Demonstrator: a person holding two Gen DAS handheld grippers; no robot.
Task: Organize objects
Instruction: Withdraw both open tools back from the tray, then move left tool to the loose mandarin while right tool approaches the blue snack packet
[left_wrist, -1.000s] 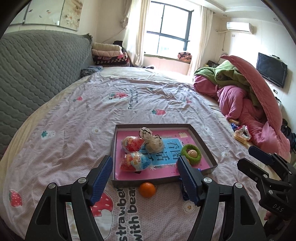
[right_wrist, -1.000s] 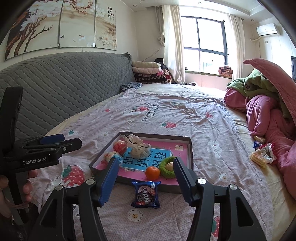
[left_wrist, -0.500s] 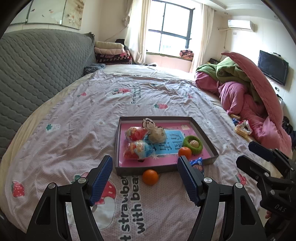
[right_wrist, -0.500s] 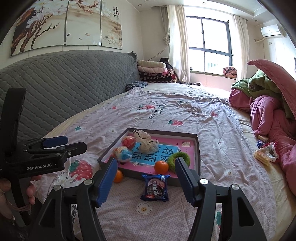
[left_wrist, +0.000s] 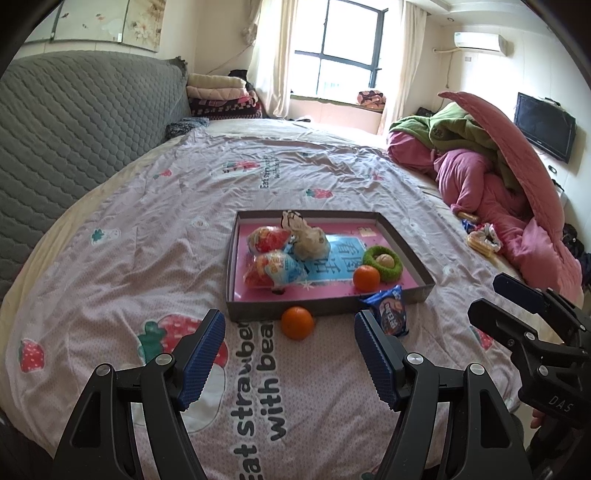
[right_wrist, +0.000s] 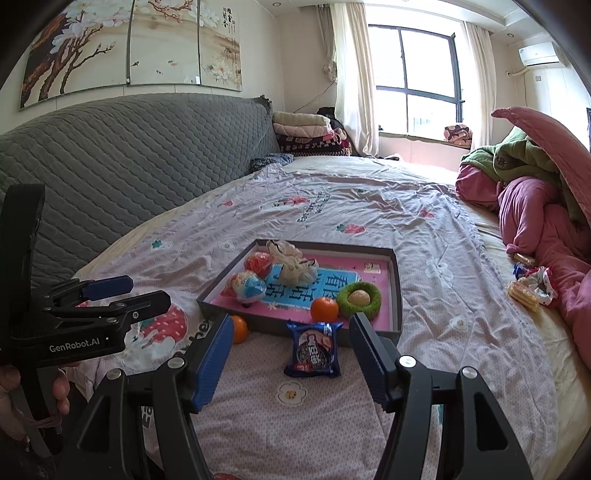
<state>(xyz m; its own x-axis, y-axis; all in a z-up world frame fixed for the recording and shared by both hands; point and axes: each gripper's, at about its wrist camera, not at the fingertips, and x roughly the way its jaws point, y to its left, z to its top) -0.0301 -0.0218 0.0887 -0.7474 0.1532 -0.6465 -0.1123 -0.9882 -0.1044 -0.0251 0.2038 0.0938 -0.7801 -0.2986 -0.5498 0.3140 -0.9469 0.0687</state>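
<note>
While both cams face the same bed (left_wrist: 155, 236), only the right wrist view shows the flower painting (right_wrist: 129, 44) over the grey headboard (right_wrist: 122, 147); only the left wrist view shows the TV (left_wrist: 545, 125) on the far wall. Pink and green bedding (left_wrist: 491, 177) is heaped at the right side in both.

Shallow tray (left_wrist: 406, 254) sits mid-bed w/ a pink liner. Inside: two plastic-wrapped red balls (left_wrist: 271, 256), a knotted pale bag (left_wrist: 308, 240), a green ring (left_wrist: 384, 262) w/ a small pale ball in it, and an orange (left_wrist: 366, 277) near the front wall. A 2nd orange (left_wrist: 297, 322) lies on the sheet just outside the tray's front wall; a blue snack pack (right_wrist: 314, 349) lies on the sheet touching that wall further right.

Left claw (left_wrist: 290, 358): jaws wide apart, nothing between them, 2nd orange just ahead. Right claw (right_wrist: 290, 362): jaws apart, empty, snack pack just ahead.

Right wrist view: its own left finger hides part of the 2nd orange. Left wrist view: finger tip overlaps the snack pack's edge. Pack print too small to read. A hand (right_wrist: 22, 398) shows only partly, bottom left.

Vs a sec ago: both cams sit further back from the tray; the orange inside the tray was out of sight in the left view then.
</note>
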